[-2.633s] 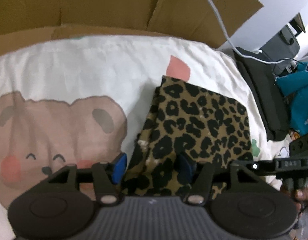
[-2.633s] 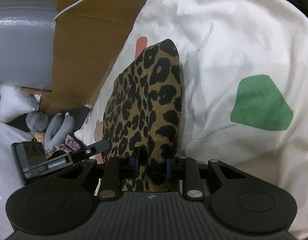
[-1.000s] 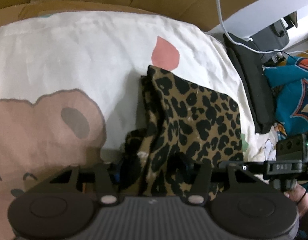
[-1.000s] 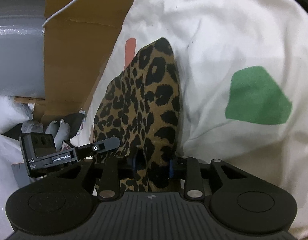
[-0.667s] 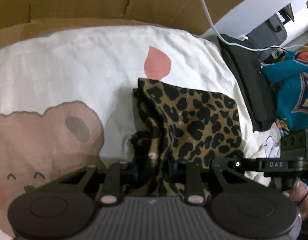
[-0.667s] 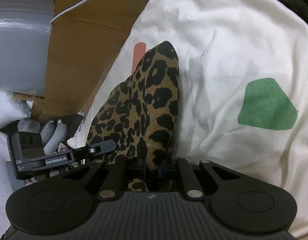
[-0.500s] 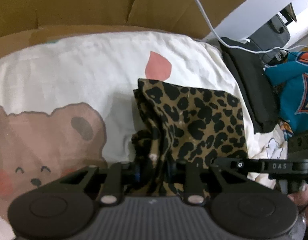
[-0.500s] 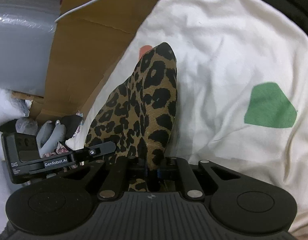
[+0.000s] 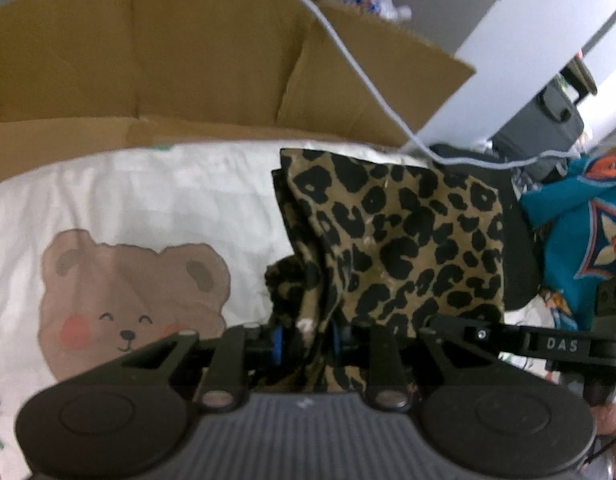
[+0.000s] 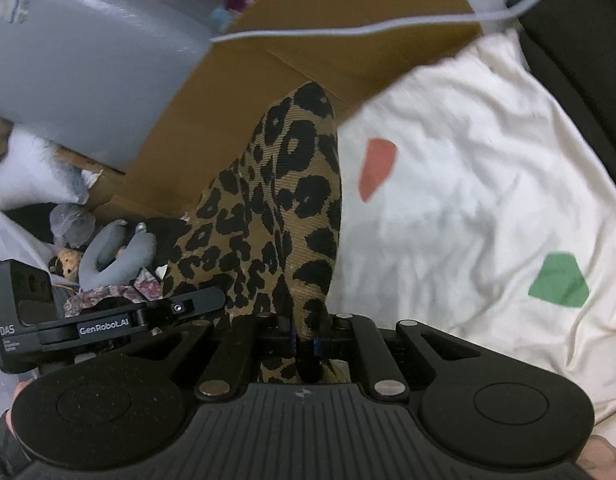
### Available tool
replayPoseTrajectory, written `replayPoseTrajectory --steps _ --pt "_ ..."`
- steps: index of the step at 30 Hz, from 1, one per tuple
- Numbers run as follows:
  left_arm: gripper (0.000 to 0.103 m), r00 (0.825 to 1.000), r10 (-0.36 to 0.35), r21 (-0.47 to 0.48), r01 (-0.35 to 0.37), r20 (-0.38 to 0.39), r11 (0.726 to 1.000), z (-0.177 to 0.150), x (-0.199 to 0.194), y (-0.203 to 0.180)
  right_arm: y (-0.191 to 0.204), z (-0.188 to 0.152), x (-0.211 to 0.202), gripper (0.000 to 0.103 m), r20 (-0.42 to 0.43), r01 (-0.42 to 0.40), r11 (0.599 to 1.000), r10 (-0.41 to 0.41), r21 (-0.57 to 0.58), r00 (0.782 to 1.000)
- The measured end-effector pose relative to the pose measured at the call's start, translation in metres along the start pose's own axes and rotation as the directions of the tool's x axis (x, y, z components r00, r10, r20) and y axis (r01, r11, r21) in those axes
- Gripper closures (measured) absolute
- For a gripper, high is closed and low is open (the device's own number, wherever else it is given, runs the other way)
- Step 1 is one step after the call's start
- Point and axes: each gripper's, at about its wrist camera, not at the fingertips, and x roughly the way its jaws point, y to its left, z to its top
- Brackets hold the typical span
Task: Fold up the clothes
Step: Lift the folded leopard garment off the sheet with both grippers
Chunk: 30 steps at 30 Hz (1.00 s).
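A folded leopard-print garment (image 9: pixel 392 240) hangs lifted above a white bedsheet (image 9: pixel 147 192) printed with a bear. My left gripper (image 9: pixel 305 340) is shut on a bunched thick edge of it, blue pads pressing the cloth from both sides. In the right wrist view the same leopard-print garment (image 10: pixel 283 208) rises as a tall fold, and my right gripper (image 10: pixel 303 340) is shut on its near corner. The right gripper's body (image 9: pixel 556 346) shows at the right edge of the left wrist view; the left gripper's body (image 10: pixel 87 322) shows at the left of the right wrist view.
Brown cardboard sheets (image 9: pixel 167 60) stand behind the bed with a white cable (image 9: pixel 368 80) across them. A black bag (image 9: pixel 520 256) and a teal garment (image 9: pixel 580 232) lie to the right. A grey plush toy (image 10: pixel 115 248) and clutter sit beyond the bed's far side.
Both grippers closed on the leopard garment's near edge and rose, lifting it off the sheet. The bed now looks farther away and the cardboard fills more of both views.
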Motion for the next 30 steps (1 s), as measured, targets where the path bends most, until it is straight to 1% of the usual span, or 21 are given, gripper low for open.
replayPoseTrajectory --steps 3,9,11,15,20,27,30 --pt "0.08 0.999 0.024 -0.017 -0.023 0.029 1.0 0.002 -0.029 -0.006 0.024 0.006 -0.015 0.097 0.004 -0.006 0.999 0.006 -0.046 1.0" --pt "0.08 0.993 0.064 -0.067 -0.058 0.1 0.996 0.006 -0.1 -0.025 0.081 0.021 -0.054 0.097 0.001 -0.026 0.989 0.026 -0.142 1.0" --pt "0.08 0.989 0.079 -0.087 -0.069 0.122 0.994 0.006 -0.128 -0.034 0.104 0.027 -0.07 0.097 0.0 -0.031 0.983 0.032 -0.183 0.999" --pt "0.08 0.98 0.124 -0.09 -0.111 0.158 0.99 0.011 -0.178 -0.055 0.154 0.037 -0.106 0.097 -0.017 -0.03 0.959 0.027 -0.28 1.0" --pt "0.08 0.966 0.171 -0.125 -0.149 0.194 0.981 0.011 -0.237 -0.085 0.199 0.041 -0.153 0.097 -0.012 -0.034 0.946 0.032 -0.324 0.999" --pt "0.08 0.947 0.226 -0.159 -0.193 0.229 0.968 0.009 -0.293 -0.124 0.249 0.028 -0.212 0.097 0.017 -0.026 0.926 0.035 -0.377 0.999" --pt "0.08 0.941 0.224 -0.16 -0.188 0.255 0.969 0.008 -0.308 -0.134 0.263 0.025 -0.233 0.097 0.035 -0.035 0.917 0.054 -0.398 0.998"
